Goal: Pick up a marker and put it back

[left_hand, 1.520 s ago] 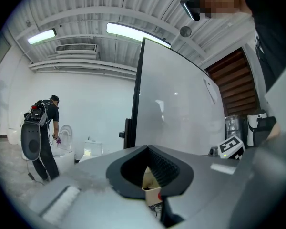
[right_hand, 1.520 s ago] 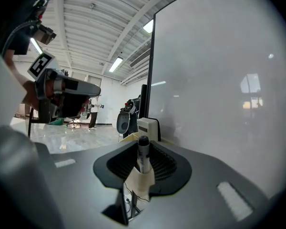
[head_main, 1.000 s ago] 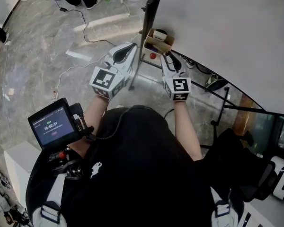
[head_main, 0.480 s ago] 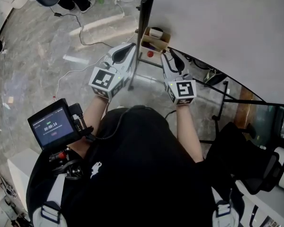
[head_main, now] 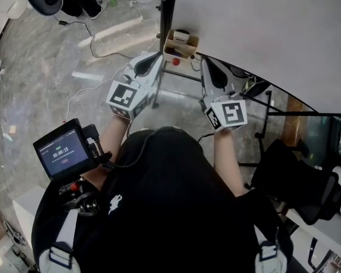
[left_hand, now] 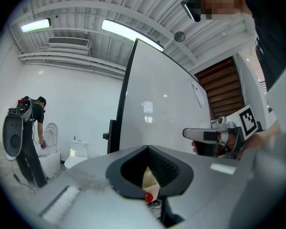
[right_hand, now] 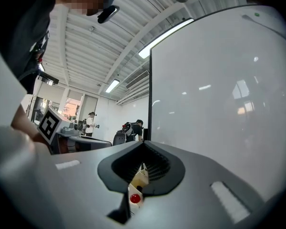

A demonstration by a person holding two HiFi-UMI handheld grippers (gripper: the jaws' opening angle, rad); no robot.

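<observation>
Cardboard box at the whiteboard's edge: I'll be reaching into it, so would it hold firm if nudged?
Probably not very firm: the cardboard box looks thin-walled and open-topped, so its sides may flex or dent. It seems light and sits by the whiteboard frame, so a push could shift it. How it is fastened cannot be seen.

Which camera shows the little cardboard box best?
The head view: it shows the whole cardboard box from above, beside the whiteboard. The left gripper view and the right gripper view each show only a sliver of it through a small gap.
</observation>
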